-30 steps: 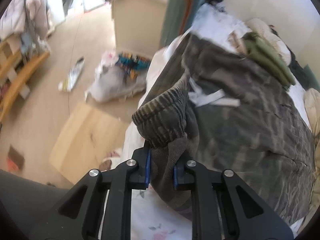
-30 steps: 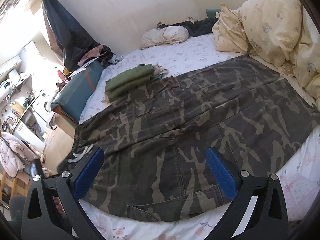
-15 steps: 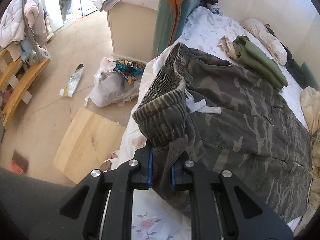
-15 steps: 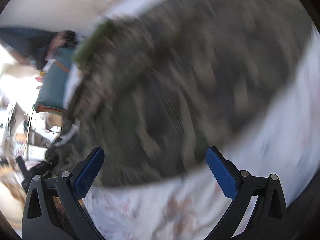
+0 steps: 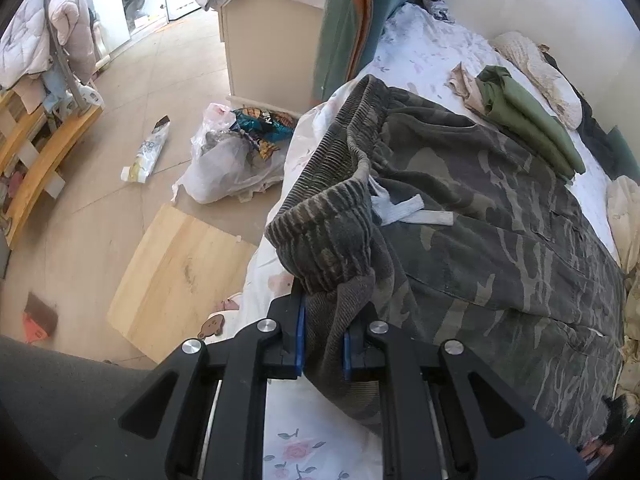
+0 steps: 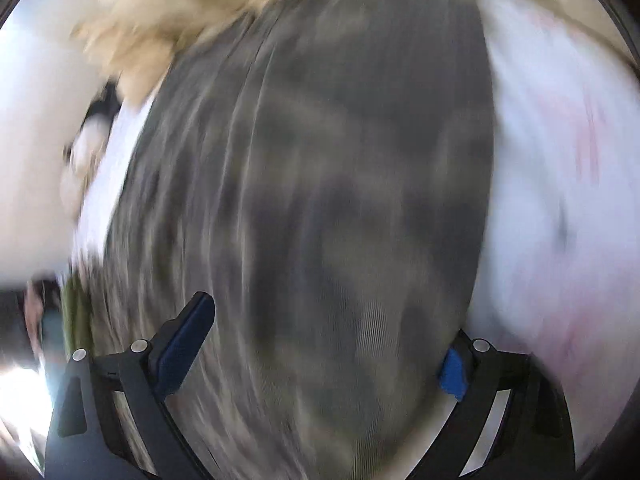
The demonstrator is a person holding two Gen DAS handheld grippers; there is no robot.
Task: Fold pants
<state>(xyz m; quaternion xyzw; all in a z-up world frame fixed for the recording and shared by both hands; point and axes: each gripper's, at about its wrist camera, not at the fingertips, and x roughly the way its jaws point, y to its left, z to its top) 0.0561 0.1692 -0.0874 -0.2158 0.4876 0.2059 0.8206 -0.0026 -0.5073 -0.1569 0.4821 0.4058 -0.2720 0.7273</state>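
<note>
Now my left gripper point(image 5: 323, 338) is clenched on the waistband of the camouflage pants point(image 5: 500, 240), which lie spread on the bed point(image 5: 420, 52); my right gripper point(image 6: 320, 344) is released above them.

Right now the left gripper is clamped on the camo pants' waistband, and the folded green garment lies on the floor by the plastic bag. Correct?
Not quite. The left gripper does clamp the camo pants at the waistband, but the folded green garment lies on the bed, beyond the pants, as the left wrist view shows.
</note>
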